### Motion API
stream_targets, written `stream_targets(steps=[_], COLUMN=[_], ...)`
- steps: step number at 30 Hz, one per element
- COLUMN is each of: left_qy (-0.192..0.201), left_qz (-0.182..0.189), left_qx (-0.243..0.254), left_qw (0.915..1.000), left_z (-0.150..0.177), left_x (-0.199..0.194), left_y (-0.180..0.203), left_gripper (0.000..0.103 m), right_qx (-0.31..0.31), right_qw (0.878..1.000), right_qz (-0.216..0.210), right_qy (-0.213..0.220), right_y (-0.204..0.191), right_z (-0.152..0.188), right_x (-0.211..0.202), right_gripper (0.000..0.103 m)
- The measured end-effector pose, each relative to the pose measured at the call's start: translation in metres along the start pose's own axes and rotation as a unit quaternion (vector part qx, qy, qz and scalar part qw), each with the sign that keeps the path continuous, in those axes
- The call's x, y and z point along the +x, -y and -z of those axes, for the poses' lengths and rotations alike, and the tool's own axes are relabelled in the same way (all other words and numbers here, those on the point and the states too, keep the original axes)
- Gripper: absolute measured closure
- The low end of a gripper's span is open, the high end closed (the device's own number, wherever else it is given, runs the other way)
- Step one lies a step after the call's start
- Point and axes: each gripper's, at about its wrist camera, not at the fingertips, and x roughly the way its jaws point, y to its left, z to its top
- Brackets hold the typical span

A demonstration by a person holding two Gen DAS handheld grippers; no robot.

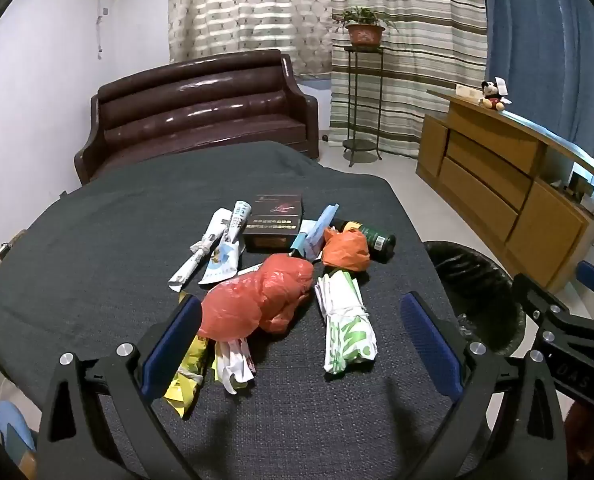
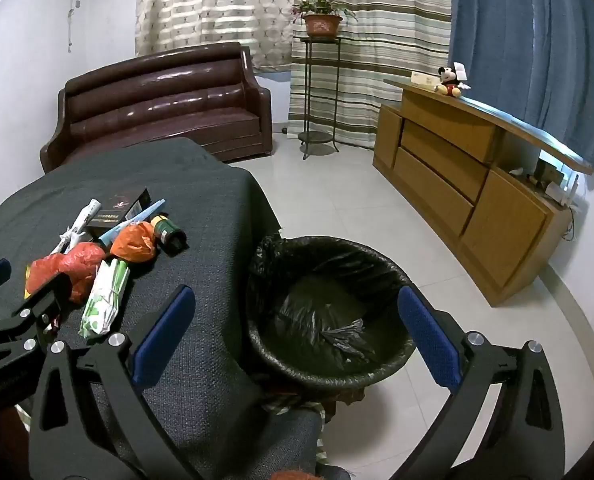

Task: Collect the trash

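A pile of trash lies on the dark-clothed table (image 1: 97, 240): a red plastic bag (image 1: 257, 300), an orange bag (image 1: 345, 250), a green-and-white bundle (image 1: 347, 328), rolled newspapers (image 1: 221, 240), a dark box (image 1: 277, 220), a green bottle (image 1: 377, 240) and a yellow wrapper (image 1: 189, 376). My left gripper (image 1: 301, 306) is open just above the near side of the pile, the red bag and the bundle between its spread fingers, untouched. My right gripper (image 2: 297, 300) is open and empty, over the black-lined bin (image 2: 257, 280) that stands beside the table.
A brown leather sofa (image 1: 201, 112) stands beyond the table. A wooden sideboard (image 2: 457, 168) with a plush toy lines the right wall, and a plant stand (image 2: 321, 80) is by the curtains. Tiled floor (image 2: 337, 200) lies between bin and sideboard.
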Motion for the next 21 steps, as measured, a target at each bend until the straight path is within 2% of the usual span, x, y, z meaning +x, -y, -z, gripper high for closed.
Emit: stream_targets(steps=[21], left_qy=[-0.006], left_qz=[0.0], left_qx=[-0.003], left_qw=[1.0], left_z=[-0.0008], left_x=[-0.0008], left_y=[-0.0027], left_gripper=[0.007], right_qx=[0.003], right_qw=[1.0], right_qz=[-0.003], right_qy=[-0.002], right_y=[0.0007], right_z=[0.0003], right_x=[0.001], right_gripper=[0.004])
